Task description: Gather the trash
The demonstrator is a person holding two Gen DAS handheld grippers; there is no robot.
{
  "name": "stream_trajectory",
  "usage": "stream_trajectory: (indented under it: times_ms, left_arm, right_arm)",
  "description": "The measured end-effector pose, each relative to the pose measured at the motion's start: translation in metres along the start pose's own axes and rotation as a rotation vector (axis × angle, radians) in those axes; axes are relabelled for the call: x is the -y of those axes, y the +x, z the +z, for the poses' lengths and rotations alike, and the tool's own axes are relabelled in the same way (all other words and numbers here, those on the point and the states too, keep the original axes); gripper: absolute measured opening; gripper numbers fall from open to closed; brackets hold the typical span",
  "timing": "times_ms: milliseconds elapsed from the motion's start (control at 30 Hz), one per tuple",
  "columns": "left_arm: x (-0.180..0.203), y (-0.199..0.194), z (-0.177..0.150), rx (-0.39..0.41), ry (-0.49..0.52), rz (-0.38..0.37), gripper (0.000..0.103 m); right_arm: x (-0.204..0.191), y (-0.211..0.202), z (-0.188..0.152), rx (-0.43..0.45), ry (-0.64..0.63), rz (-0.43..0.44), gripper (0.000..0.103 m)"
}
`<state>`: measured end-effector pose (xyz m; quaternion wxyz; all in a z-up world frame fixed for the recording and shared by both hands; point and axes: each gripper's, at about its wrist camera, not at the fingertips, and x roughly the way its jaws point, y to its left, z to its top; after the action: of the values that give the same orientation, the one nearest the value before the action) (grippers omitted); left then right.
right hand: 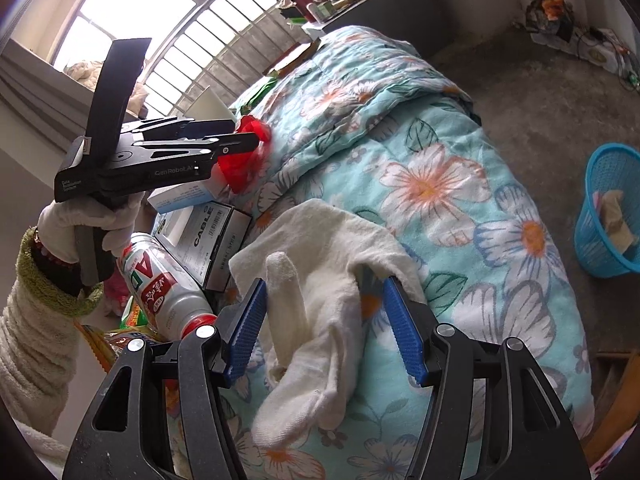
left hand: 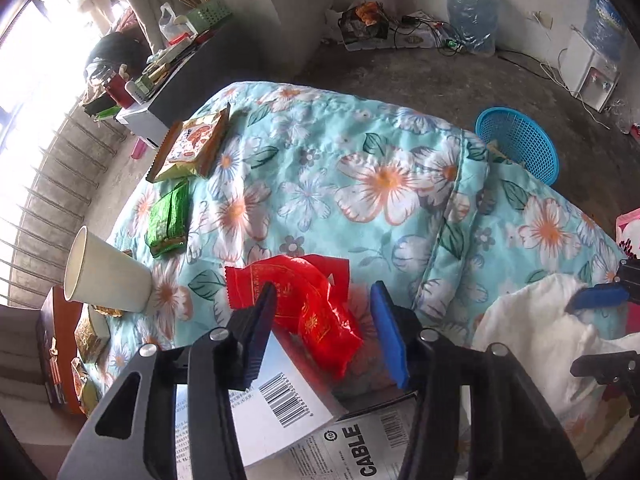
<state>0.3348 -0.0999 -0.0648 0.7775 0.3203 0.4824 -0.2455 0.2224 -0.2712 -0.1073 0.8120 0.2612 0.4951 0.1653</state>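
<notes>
A turquoise quilt [left hand: 360,184] printed with white-and-orange flowers is the landmark. On it lie a shiny red wrapper [left hand: 304,312], a green packet [left hand: 168,220] and a cream sock [right hand: 320,320]; beside it stands a blue mesh basket [left hand: 524,148].

Both wrist views look steeply down, close over the quilt [left hand: 360,168]; both apparently share the blue basket [right hand: 608,208].

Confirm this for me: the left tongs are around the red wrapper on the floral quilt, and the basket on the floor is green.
One detail is wrong: the basket on the floor is blue, not green, as the right wrist view shows. The rest stands: the left tongs are around the red wrapper on the floral quilt.
</notes>
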Motion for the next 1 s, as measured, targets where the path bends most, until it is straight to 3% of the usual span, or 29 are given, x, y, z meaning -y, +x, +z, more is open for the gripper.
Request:
stream_trajectory:
  times_ms: [100, 133, 433, 667, 800, 1000]
  left_arm:
    - [-0.005, 0.006, 0.0, -0.009, -0.018, -0.001, 0.014]
    - [-0.007, 0.005, 0.0, 0.002, -0.027, -0.006, 0.011]
    - [-0.015, -0.059, -0.019, 0.259, -0.117, -0.024, 0.006]
    - [-0.024, -0.117, -0.037, 0.435, -0.197, -0.058, 0.005]
    - [-0.032, -0.142, -0.046, 0.49, -0.233, -0.085, 0.005]
    - [-0.043, -0.166, -0.057, 0.53, -0.28, -0.114, 0.004]
  right_arm:
    - [0.002, 0.0, 0.0, -0.002, 0.005, 0.012, 0.057]
    - [0.002, 0.0, 0.001, -0.003, 0.006, 0.015, 0.057]
    - [-0.006, -0.005, 0.004, -0.02, -0.042, 0.013, 0.062]
    - [-0.025, -0.018, 0.007, 0.024, -0.144, -0.09, 0.066]
    - [-0.039, -0.018, 0.008, 0.045, -0.219, -0.134, 0.069]
    - [-0.053, 0.002, -0.003, 0.001, -0.353, -0.198, 0.069]
